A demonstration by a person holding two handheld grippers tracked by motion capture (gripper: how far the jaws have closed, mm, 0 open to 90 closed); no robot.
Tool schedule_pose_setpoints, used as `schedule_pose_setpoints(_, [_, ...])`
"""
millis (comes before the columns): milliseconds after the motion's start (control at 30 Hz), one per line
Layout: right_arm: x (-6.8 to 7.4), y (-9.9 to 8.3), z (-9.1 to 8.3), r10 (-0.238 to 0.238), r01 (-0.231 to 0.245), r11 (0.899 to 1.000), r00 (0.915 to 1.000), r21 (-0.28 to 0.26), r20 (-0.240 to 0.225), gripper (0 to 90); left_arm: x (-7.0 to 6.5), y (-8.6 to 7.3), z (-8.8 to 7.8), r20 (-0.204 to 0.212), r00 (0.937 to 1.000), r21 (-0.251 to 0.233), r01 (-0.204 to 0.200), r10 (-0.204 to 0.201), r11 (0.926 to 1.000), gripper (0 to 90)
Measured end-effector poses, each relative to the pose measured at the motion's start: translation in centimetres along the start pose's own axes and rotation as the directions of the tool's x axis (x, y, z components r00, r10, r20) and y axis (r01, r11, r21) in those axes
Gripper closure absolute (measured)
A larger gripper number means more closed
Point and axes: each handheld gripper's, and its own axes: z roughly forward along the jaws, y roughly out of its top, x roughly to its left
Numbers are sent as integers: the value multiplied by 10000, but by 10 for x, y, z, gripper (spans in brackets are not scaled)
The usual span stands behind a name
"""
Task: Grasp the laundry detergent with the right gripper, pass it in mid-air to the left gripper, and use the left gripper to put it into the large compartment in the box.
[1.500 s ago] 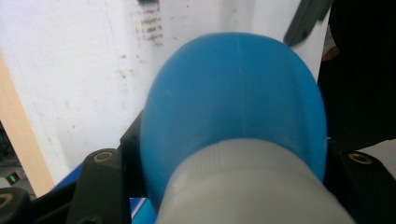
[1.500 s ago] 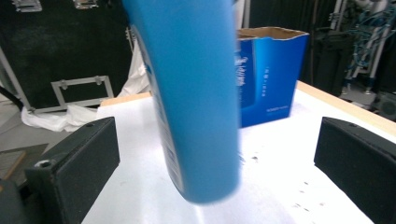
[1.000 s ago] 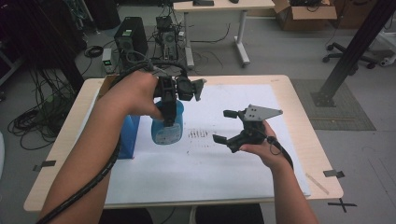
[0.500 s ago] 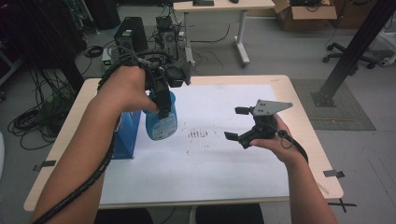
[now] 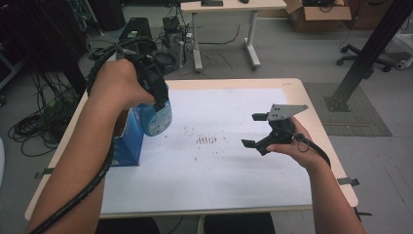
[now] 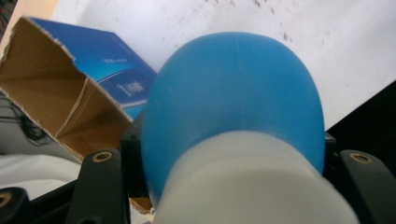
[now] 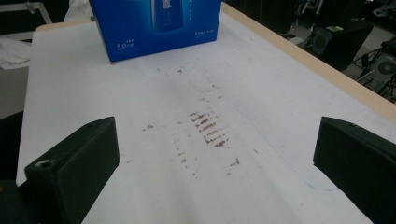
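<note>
White sheeting covers the tabletop (image 5: 292, 87), with brown scuffs (image 5: 207, 140) mid-sheet. The open blue box (image 5: 127, 146) stands at its left edge. Above it, the left gripper (image 5: 158, 100) fingers clamp a blue bottle (image 6: 233, 102); it has risen and swung leftward. The rounded bottle could slip, or catch the box flap. The right gripper (image 5: 254, 130) fingers gape empty.
</note>
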Motion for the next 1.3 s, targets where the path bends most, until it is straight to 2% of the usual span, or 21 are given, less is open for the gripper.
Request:
schedule_pose_setpoints(33, [-1,0,0,-16,16,9999,10000,104,-11,2,0,0,0,0,10000,0,0,0,10000,388])
schedule_pose_setpoints(67, [-1,1,0,-38,38,9999,10000,161,-10,2,5,-2,-6,50,9995,-106,300,-299,9995,387])
schedule_pose_setpoints(267, [-3,9,-1,-609,632,9937,9978,924,-269,8,18,-8,-20,-148,9949,-46,993,-993,9951,387])
schedule_pose_setpoints(433, [-5,20,-6,-1009,1072,9802,9939,1665,-455,13,29,-17,-31,-126,9900,-93,1406,-1407,9900,387])
schedule_pose_setpoints(567, [-2,28,-12,-1280,1381,9721,9897,1896,-649,14,40,-26,-38,52,9812,-219,1929,-1929,9810,387])
schedule_pose_setpoints(667, [1,32,-14,-1568,1724,9557,9841,2386,-828,15,49,-32,-43,43,9737,-255,2277,-2277,9734,387])
schedule_pose_setpoints(700, [1,33,-14,-1598,1752,9506,9839,2564,-797,15,50,-34,-44,41,9707,-270,2401,-2401,9704,387])
schedule_pose_setpoints(867, [-1,37,-16,-1485,1692,9402,9847,2955,-915,18,67,-43,-50,111,9575,-239,2883,-2881,9572,387])
schedule_pose_setpoints(900, [-1,39,-16,-1495,1734,9346,9838,3107,-992,19,70,-45,-51,140,9534,-246,3016,-3013,9531,387])
schedule_pose_setpoints(933, [-1,39,-16,-1495,1734,9346,9838,3107,-992,19,70,-45,-51,140,9534,-246,3016,-3013,9531,387])
schedule_pose_setpoints(967, [-2,42,-17,-1554,1842,9239,9816,3353,-1111,19,76,-49,-52,189,9470,-230,3210,-3206,9468,387])
schedule_pose_setpoints(1000, [-2,43,-18,-1513,1833,9191,9815,3488,-1172,19,80,-51,-53,192,9411,-222,3379,-3375,9409,387])
schedule_pose_setpoints(1033, [-2,43,-18,-1513,1833,9191,9815,3488,-1172,19,80,-51,-53,192,9411,-222,3379,-3375,9409,388])
schedule_pose_setpoints(1067, [-3,46,-19,-1604,1957,9082,9792,3700,-1241,19,86,-55,-53,206,9337,-199,3579,-3576,9335,388])
schedule_pose_setpoints(1100, [-3,48,-19,-1615,1957,9038,9795,3807,-1201,19,89,-57,-53,252,9263,-232,3766,-3760,9261,388])
schedule_pose_setpoints(1133, [-3,48,-19,-1615,1957,9038,9795,3807,-1201,19,89,-57,-53,252,9263,-232,3766,-3760,9261,388])
schedule_pose_setpoints(1167, [-4,50,-18,-1591,1944,8974,9799,3961,-1205,21,96,-60,-53,316,9129,-192,4076,-4069,9130,388])
schedule_pose_setpoints(1200, [-4,51,-18,-1594,1985,8931,9788,4037,-1287,24,98,-61,-53,330,9074,-187,4196,-4189,9075,388])
schedule_pose_setpoints(1233, [-4,51,-18,-1594,1985,8931,9788,4037,-1287,24,98,-61,-53,330,9074,-187,4196,-4189,9075,388])
schedule_pose_setpoints(1267, [-4,52,-17,-1586,2007,8860,9783,4179,-1336,24,103,-63,-51,364,8959,-91,4433,-4427,8963,388])
schedule_pose_setpoints(1300, [-5,53,-16,-1568,2006,8822,9782,4261,-1360,24,105,-64,-51,386,8907,-74,4535,-4529,8912,388])
